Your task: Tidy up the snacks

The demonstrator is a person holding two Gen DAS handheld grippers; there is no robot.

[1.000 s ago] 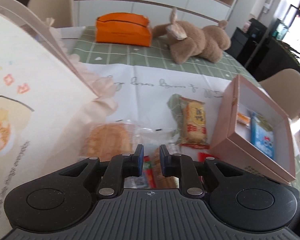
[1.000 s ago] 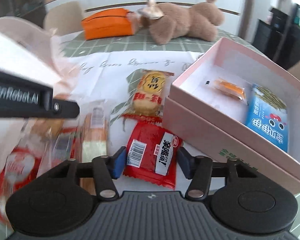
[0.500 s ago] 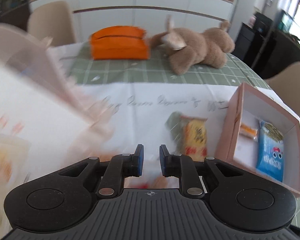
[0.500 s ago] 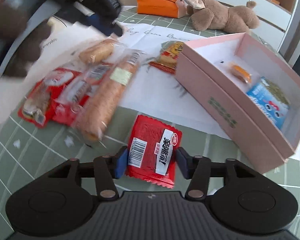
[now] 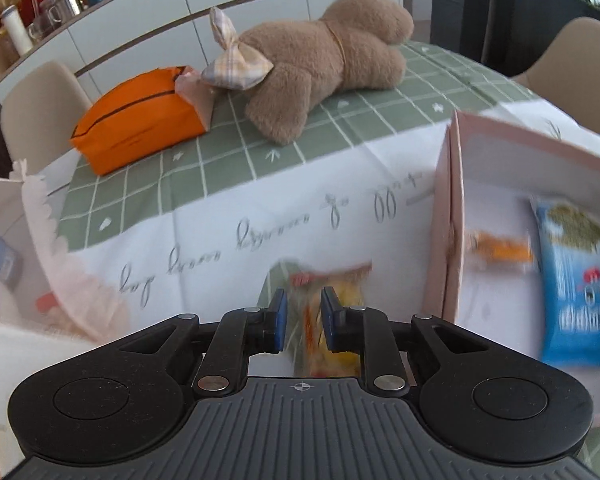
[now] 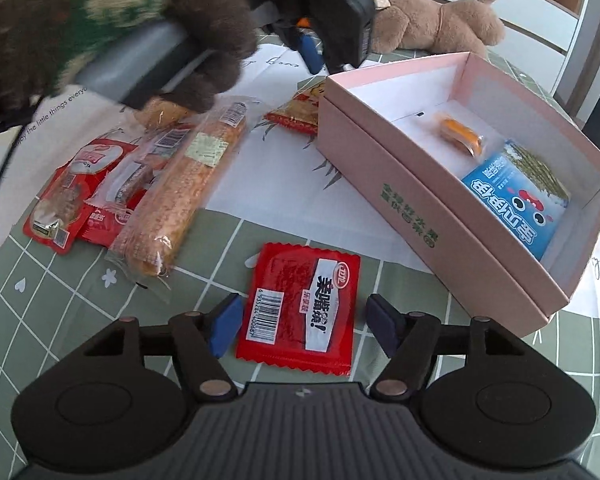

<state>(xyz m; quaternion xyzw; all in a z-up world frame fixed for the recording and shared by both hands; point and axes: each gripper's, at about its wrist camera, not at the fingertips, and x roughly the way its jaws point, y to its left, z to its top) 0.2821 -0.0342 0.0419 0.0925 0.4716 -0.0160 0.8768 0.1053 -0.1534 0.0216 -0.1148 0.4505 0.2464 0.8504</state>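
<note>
Pink box, one, open on the table: holds two snacks, a blue packet and a small orange one. Loose snacks outside it: one red packet flat on the cloth between the right gripper jaws, which have just been widening and grip nothing; one corn cob pack; several overlapping red packs, number unclear. Left gripper: jaws just parted a little, a blurred yellow cracker pack behind the gap, contact unclear
</note>
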